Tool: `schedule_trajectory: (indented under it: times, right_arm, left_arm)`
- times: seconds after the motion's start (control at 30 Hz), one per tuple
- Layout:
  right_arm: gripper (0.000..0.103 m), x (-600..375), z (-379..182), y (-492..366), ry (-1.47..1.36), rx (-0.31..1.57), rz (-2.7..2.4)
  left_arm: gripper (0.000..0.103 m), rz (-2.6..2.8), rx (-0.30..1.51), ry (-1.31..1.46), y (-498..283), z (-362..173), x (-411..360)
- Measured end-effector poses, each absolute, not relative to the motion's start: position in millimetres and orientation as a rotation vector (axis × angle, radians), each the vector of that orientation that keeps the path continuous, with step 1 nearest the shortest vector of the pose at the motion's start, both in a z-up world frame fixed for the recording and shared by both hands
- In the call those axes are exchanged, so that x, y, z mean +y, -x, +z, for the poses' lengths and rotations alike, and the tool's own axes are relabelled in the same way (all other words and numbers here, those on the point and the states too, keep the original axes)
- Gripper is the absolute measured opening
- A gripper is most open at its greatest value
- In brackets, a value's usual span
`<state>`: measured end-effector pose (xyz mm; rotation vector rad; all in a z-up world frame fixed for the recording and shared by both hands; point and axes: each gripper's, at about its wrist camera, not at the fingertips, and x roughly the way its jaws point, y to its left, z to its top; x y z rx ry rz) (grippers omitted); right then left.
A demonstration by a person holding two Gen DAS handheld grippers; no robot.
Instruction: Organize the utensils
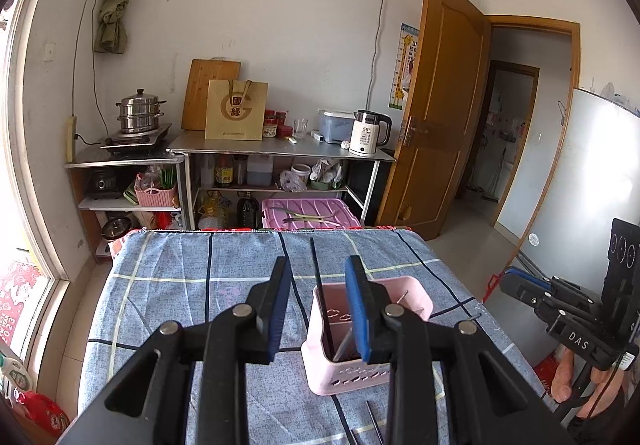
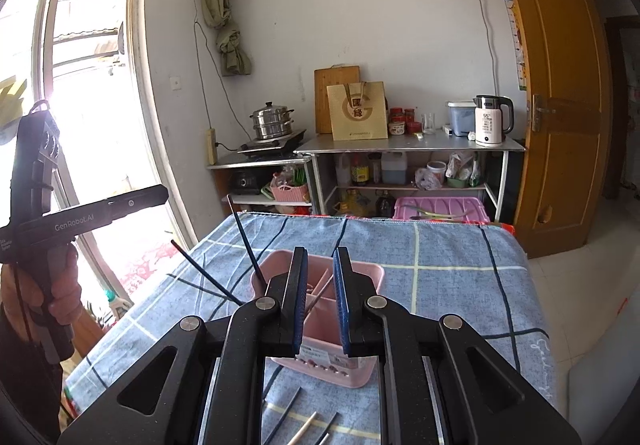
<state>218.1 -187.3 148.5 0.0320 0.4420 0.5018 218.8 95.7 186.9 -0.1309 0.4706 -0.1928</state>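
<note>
A pink plastic utensil holder (image 2: 320,325) stands on the blue checked tablecloth (image 2: 460,285), dark chopsticks (image 2: 248,245) leaning inside it. More chopsticks (image 2: 304,425) lie on the cloth before it. A steel shelf unit (image 2: 408,145) stands behind the table.

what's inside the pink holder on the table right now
The pink holder holds dark chopsticks leaning out on its left and lighter sticks inside a divided section. Its bottom and the sticks' lower ends are hidden by its walls and the right tool.

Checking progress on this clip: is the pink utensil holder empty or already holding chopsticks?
Holding some. Dark chopsticks stand leaning inside the pink utensil holder; more chopsticks lie on the tablecloth before it.
</note>
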Motion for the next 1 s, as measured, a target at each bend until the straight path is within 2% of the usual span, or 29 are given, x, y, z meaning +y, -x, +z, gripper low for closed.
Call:
schedule_trajectory:
  times: [0.43, 1.0]
  right_arm:
    - [0.014, -208, 110, -154, -0.041, 0.488, 0.500]
    - [0.014, -224, 52, -140, -0.084, 0.632, 0.476]
  left_arm:
    - [0.030, -0.235, 0.488, 0.130, -141, 132, 71]
    - [0.030, -0.253, 0.722, 0.175, -127, 35, 47]
